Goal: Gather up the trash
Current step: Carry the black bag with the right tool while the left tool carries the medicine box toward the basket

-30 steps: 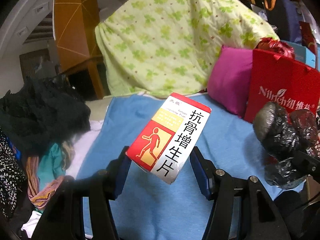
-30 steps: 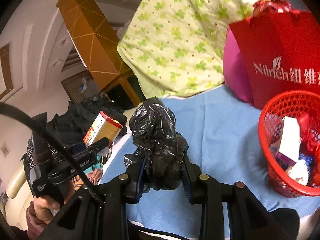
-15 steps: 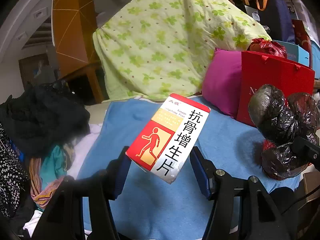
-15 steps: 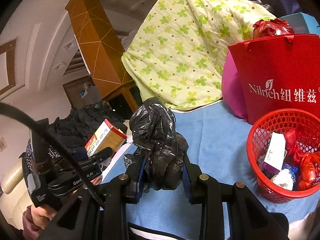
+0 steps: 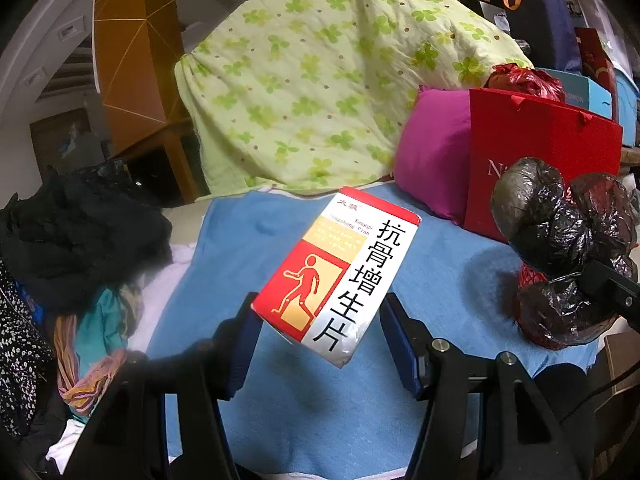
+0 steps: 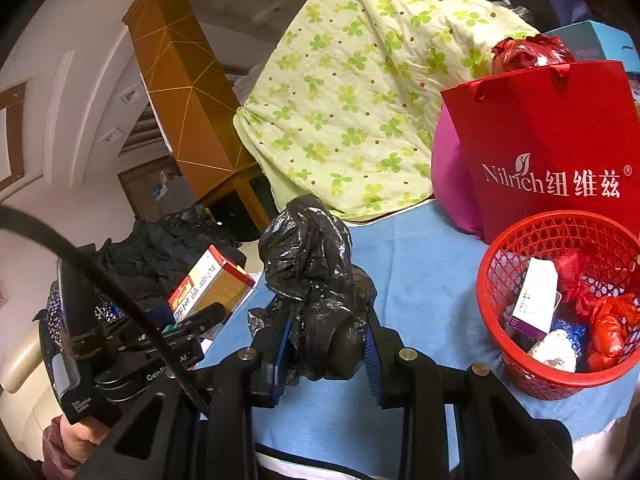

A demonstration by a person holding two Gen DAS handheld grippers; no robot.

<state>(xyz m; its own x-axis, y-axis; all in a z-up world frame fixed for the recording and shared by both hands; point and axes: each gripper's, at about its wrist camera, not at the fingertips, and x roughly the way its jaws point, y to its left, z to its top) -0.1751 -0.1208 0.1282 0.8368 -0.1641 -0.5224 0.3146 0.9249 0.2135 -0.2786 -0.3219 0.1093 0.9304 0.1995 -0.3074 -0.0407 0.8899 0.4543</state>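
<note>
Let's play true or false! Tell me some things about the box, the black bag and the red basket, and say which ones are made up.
1. The left tool holds a red and white cardboard medicine box. True.
2. The right tool holds a green bottle. False: it grips a crumpled black plastic bag.
3. The red mesh plastic basket is empty. False: it holds a small box and wrappers.
4. A red paper gift bag stands behind the basket. True.
</note>
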